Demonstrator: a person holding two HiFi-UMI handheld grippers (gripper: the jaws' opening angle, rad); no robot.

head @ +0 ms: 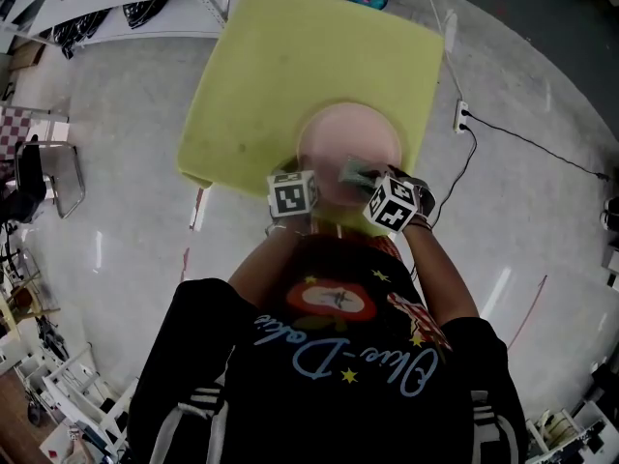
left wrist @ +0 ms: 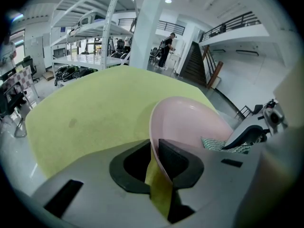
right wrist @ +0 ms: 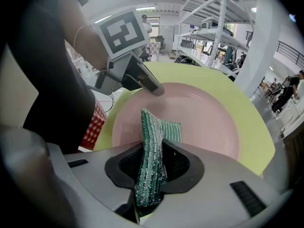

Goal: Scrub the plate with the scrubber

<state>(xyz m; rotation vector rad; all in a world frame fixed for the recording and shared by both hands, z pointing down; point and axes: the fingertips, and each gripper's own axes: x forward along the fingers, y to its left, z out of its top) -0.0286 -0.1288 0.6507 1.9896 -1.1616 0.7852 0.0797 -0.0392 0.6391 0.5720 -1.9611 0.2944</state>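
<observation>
The pink plate [head: 340, 141] is seen on a yellow-green tabletop [head: 290, 56], close to the edge nearest the person. Its near left rim is pinched between the jaws of the left gripper [left wrist: 156, 163], which are drawn nearly together, with one pad on each side of the rim. A green scrubber [right wrist: 153, 141] is clamped upright between the jaws of the right gripper [right wrist: 152, 171], which are closed narrowly on it. The scrubber's far end is laid on the near part of the plate's inner face. Both grippers are held side by side over the plate's near edge. A grey floor [head: 116, 143] is seen around the table, with white shelving [left wrist: 90, 27] beyond it.
</observation>
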